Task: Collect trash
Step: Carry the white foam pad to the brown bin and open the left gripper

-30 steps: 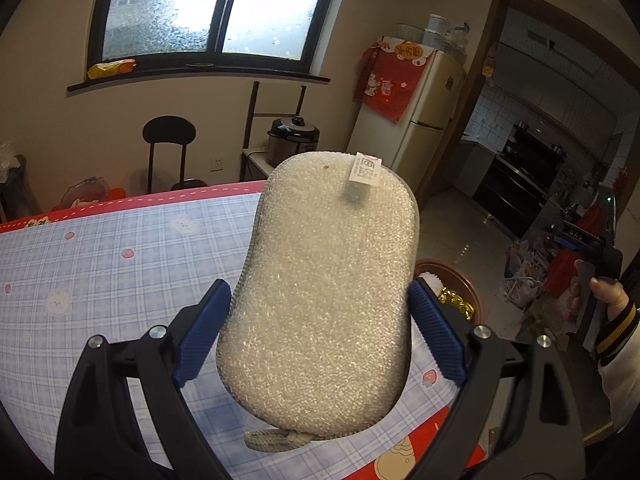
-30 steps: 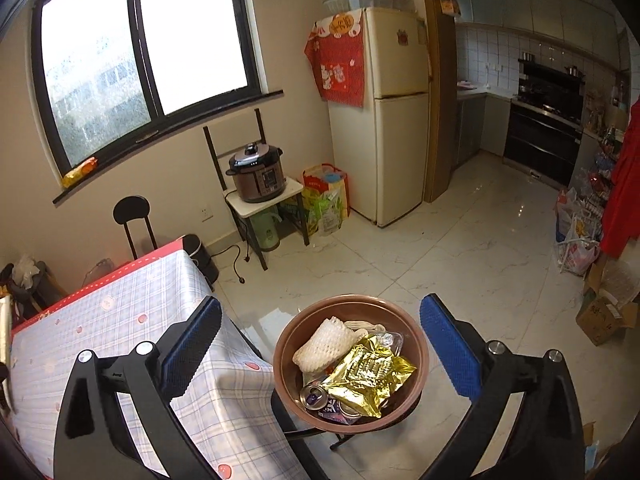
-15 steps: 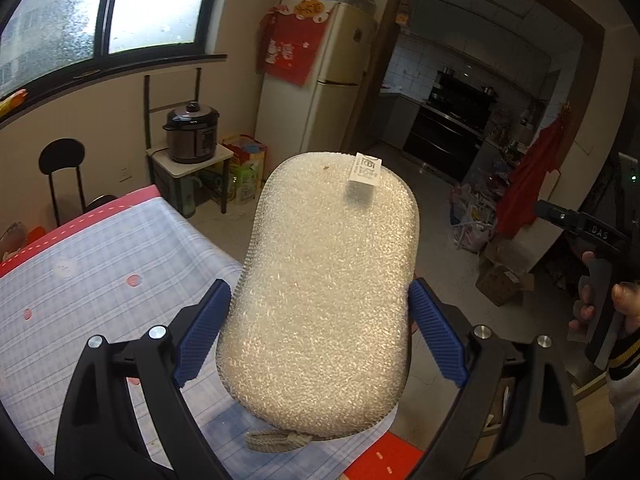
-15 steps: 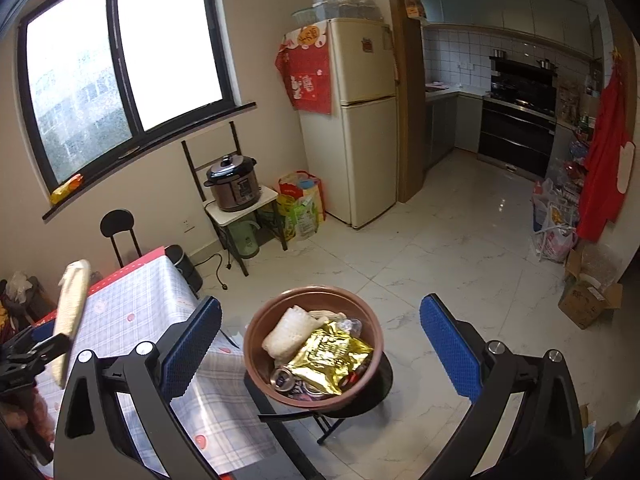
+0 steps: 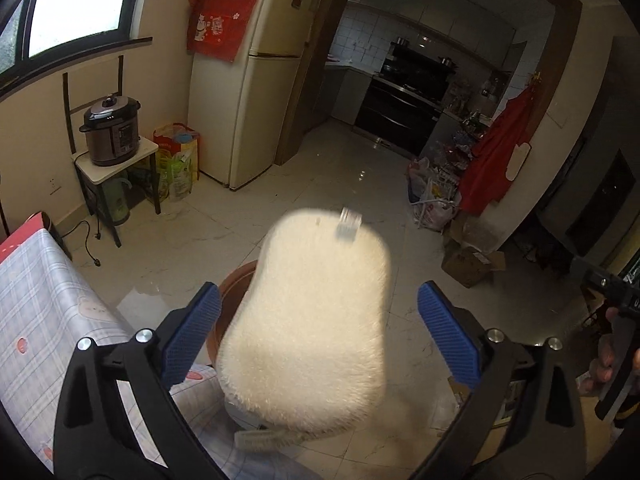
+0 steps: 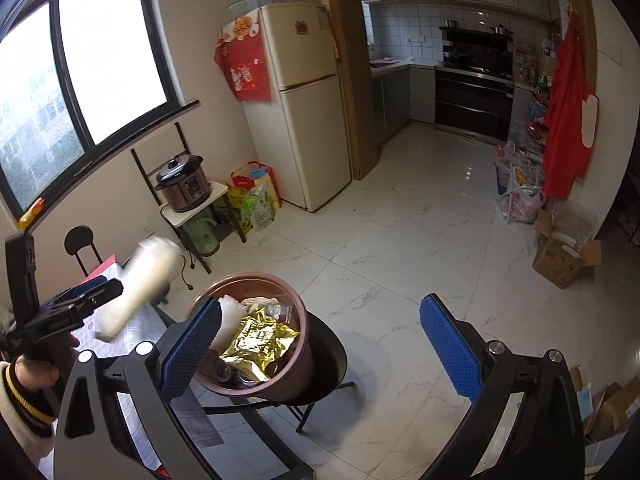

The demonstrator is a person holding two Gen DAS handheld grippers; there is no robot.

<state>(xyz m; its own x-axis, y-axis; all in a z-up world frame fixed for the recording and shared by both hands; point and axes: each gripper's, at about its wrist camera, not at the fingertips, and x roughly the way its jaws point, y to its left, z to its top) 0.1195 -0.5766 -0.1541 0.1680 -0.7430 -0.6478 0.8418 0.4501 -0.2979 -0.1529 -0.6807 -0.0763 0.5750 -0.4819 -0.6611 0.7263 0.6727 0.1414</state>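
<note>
tiled kitchen floor [image 6: 400, 240]; brown bin [image 6: 256, 336] on a stool. left gripper [image 5: 318, 336], jaws just widened, releases white sponge [image 5: 312, 320] above the bin; only the right view shows its gold wrapper [image 6: 256, 340]. right gripper [image 6: 320, 344] spread, empty.

White sponge [image 5: 312, 328] above brown bin [image 6: 256, 344]

Fuzzy white sponge [image 5: 312, 320]; glossy tiled floor [image 5: 360, 200]

A brown bin [image 6: 276, 364] of trash sits on a black stool [image 6: 328, 364]. Left of it, the left gripper [image 6: 96, 296] has just widened around a blurred white pad [image 6: 140, 284].
</note>
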